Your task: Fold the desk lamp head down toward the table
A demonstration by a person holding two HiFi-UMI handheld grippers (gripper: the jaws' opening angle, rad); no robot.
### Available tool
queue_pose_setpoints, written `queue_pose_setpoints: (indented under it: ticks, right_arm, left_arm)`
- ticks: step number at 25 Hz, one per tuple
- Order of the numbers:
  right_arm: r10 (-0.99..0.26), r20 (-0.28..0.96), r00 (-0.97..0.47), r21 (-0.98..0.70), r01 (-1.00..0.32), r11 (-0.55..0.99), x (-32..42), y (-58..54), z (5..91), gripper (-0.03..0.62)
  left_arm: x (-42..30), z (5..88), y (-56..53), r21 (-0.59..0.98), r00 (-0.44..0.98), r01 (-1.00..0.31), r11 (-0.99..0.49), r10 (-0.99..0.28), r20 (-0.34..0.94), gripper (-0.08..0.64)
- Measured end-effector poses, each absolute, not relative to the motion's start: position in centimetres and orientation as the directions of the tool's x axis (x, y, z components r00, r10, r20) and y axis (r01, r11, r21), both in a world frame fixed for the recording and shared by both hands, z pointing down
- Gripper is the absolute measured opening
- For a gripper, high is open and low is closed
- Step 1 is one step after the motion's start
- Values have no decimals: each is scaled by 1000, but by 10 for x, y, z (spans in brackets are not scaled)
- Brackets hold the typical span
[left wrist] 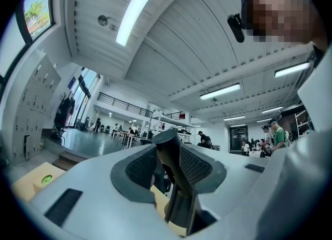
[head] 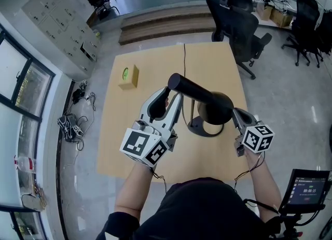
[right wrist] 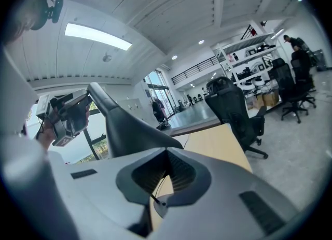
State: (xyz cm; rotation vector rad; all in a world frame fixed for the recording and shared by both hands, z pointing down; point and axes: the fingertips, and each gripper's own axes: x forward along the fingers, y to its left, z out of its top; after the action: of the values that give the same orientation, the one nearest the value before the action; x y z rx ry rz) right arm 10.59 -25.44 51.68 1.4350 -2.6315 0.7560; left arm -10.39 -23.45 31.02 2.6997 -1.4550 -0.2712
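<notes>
The fold is judged barely begun: the desk lamp head (head: 208,102), a matte black cone drawn out into a long tapered neck, is held raised and slanted above the round lamp base (head: 205,128). Nearly the whole swing down toward the smooth pale wooden table (head: 150,62) is therefore left to be done. The neck's end, up and left of the base, is clamped between the ribbed dark pads of the left gripper (left wrist: 168,148), while the right gripper (right wrist: 166,153), just right of the base, is seen with its jaws closed together on nothing.
</notes>
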Motion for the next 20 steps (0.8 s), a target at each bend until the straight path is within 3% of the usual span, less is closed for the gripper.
queue_pose_setpoints:
  ticks: [20]
  right_arm:
    - [-774,266,-575,-409,-794,450,107,-259,519,3]
  left_arm:
    - [-104,313,-238,141,533,-825,-547,-836,-131,146]
